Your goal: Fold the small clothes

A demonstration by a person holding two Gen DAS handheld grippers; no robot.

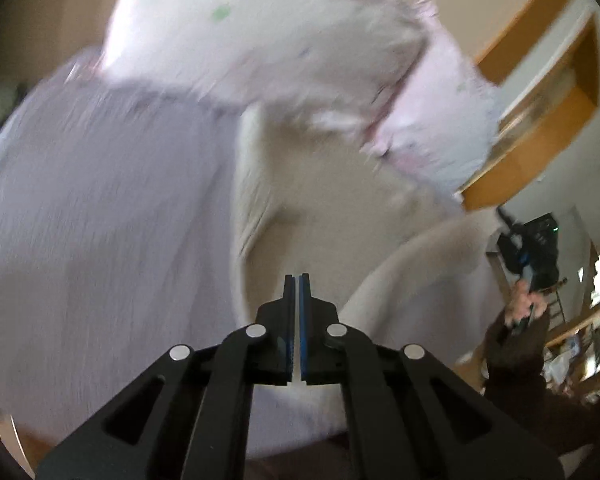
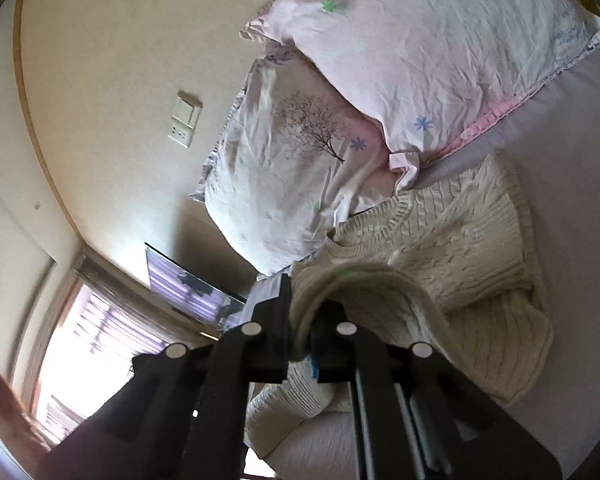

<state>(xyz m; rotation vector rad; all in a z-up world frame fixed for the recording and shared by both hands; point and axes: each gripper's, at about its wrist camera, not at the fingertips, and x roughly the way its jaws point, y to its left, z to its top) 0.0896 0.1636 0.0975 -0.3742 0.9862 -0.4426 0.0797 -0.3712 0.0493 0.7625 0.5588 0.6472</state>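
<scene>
- The sweater (image 2: 460,240) is spread on the bed (image 2: 572,168), just before the 2 pillows.
- 1 fold of the sweater is lifted off the bed and is clamped between the jaws of the right gripper (image 2: 298,320).
- The upper pillow (image 2: 440,48) is laid partly over the lower pillow (image 2: 284,168); both are set against the wall (image 2: 112,80) at the head edge of the bed.
- The lower pillow is touched by the sweater's collar edge.
- A wall switch plate (image 2: 185,122) is mounted beside the lower pillow.
- The left gripper (image 1: 298,280) is held above the bed, apart from the sweater.
</scene>
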